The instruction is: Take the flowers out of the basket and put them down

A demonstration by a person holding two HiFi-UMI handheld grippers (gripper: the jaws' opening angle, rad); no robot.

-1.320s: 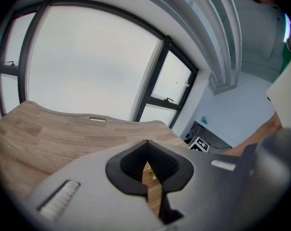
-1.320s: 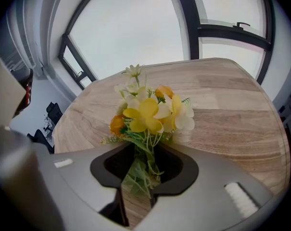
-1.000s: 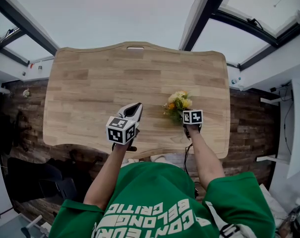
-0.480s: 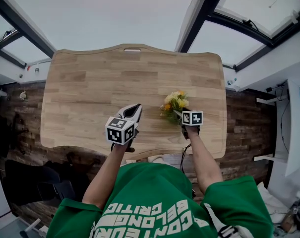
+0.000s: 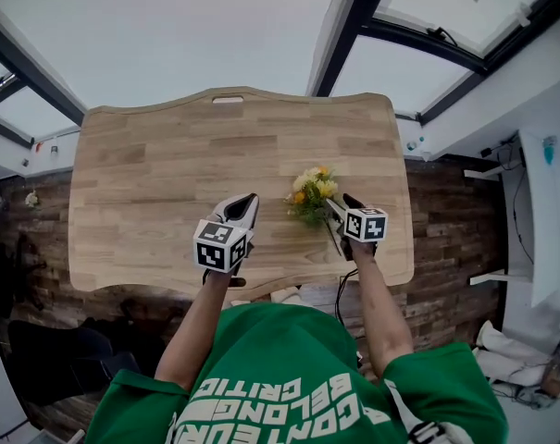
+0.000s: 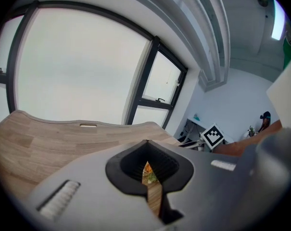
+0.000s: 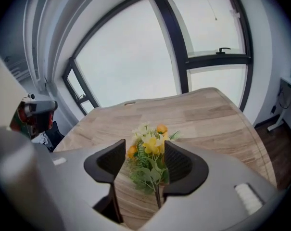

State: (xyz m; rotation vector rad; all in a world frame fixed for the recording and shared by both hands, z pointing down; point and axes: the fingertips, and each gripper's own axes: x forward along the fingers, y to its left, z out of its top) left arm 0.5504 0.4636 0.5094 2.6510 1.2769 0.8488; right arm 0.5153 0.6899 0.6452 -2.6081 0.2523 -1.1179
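A small bunch of yellow, orange and white flowers (image 5: 309,192) with green leaves lies on the wooden table (image 5: 150,174), right of its middle. My right gripper (image 5: 341,203) hovers just right of and above the bunch. Its jaws have just been opening and stand open; the flowers (image 7: 152,141) show through the gap, with neither pad pressing on them. My left gripper (image 5: 248,202) is left of the bunch, shut with nothing held. A sliver of the flowers (image 6: 149,174) shows through its slit. No basket is in view.
The table has a handle slot (image 5: 227,99) at its far edge and a wavy near edge (image 5: 261,285) close to the person's body. Brown plank floor (image 5: 446,220) lies beside it on both sides. Large windows stand beyond the far edge.
The right gripper has lifted off the flowers and drawn back, its jaws now wider apart. The bunch stays lying on the table. The left gripper has barely moved.
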